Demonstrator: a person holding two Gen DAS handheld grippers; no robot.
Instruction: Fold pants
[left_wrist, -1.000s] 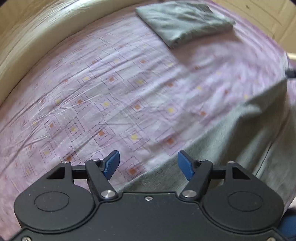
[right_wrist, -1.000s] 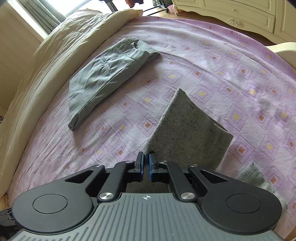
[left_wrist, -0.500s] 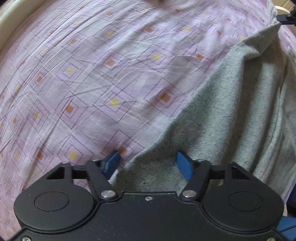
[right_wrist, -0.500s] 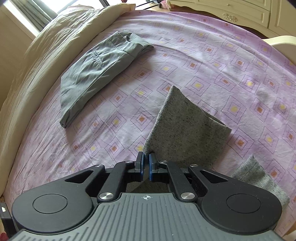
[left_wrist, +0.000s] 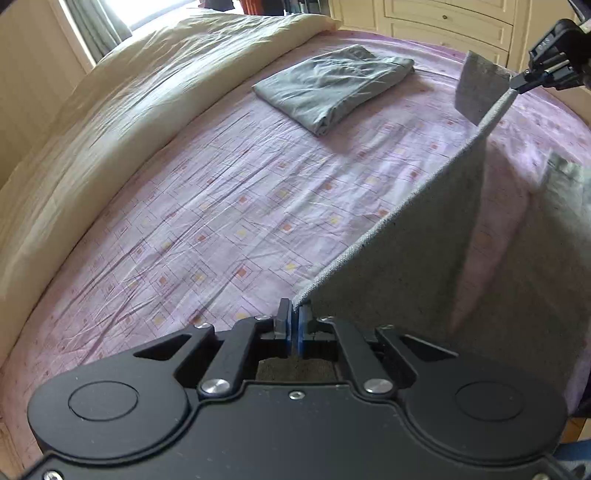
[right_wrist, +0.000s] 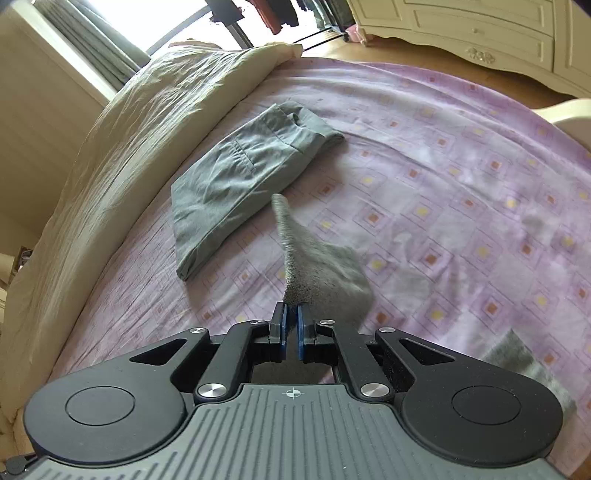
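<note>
Speckled grey pants (left_wrist: 417, 240) hang lifted above the bed, stretched taut between both grippers. My left gripper (left_wrist: 294, 325) is shut on one edge of them at the near side. My right gripper (right_wrist: 291, 321) is shut on another edge, and a flap of the pants (right_wrist: 317, 269) droops beyond its tips. In the left wrist view the right gripper (left_wrist: 517, 83) shows at the top right, pinching the far corner of the fabric. The lower part of the pants trails down to the right, partly out of view.
A folded pair of green-grey trousers (left_wrist: 332, 88) (right_wrist: 240, 181) lies on the purple patterned bedsheet (left_wrist: 221, 221). A cream duvet (left_wrist: 110, 110) is bunched along the left side. White drawers (right_wrist: 480, 37) stand past the bed, and a cream footboard (right_wrist: 569, 114) at right.
My left gripper closed on the pants' edge and lifted it off the sheet. The right gripper rose a little, still gripping, and the fabric now hangs taut between them.
</note>
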